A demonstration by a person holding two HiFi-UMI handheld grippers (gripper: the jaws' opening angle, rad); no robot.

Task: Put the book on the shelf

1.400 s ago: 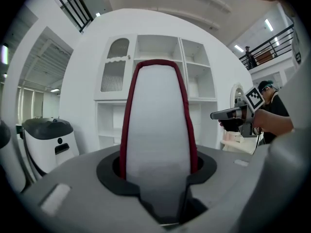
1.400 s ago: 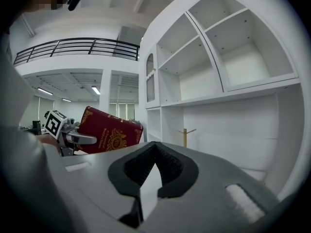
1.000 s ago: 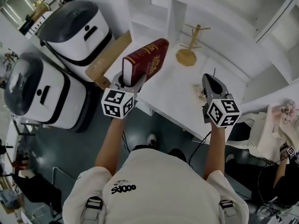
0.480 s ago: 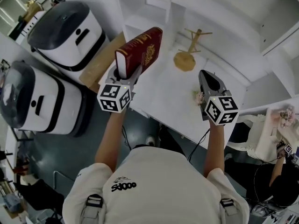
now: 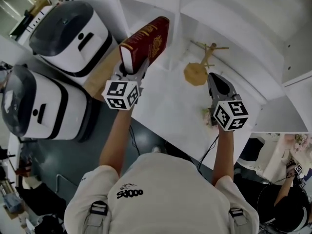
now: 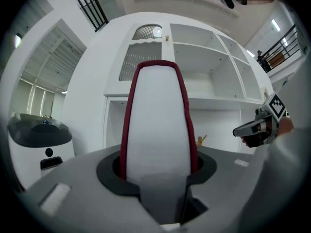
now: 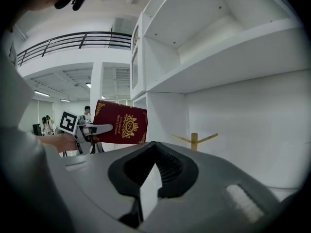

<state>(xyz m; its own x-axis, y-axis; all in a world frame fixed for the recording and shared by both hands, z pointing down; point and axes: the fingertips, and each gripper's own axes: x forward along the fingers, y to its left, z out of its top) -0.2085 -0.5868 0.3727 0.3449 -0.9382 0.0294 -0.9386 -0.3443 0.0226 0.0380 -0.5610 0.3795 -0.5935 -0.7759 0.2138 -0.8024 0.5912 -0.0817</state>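
A dark red book with gold print is clamped at its lower end by my left gripper, white page edge facing me. The book stands tilted, its top in front of the lower left compartment of the white shelf unit. In the left gripper view the book fills the space between the jaws. The right gripper view shows the book from the side. My right gripper hovers over the table's right part, shut and empty, beside a wooden peg stand.
The white table lies below both grippers. Two white machines with dark lids stand on the left. A cardboard piece leans at the table's left edge. A small pale object sits under the right gripper.
My left gripper has carried the book forward and up toward the shelf's left compartment. The right gripper has barely shifted beside the peg stand.
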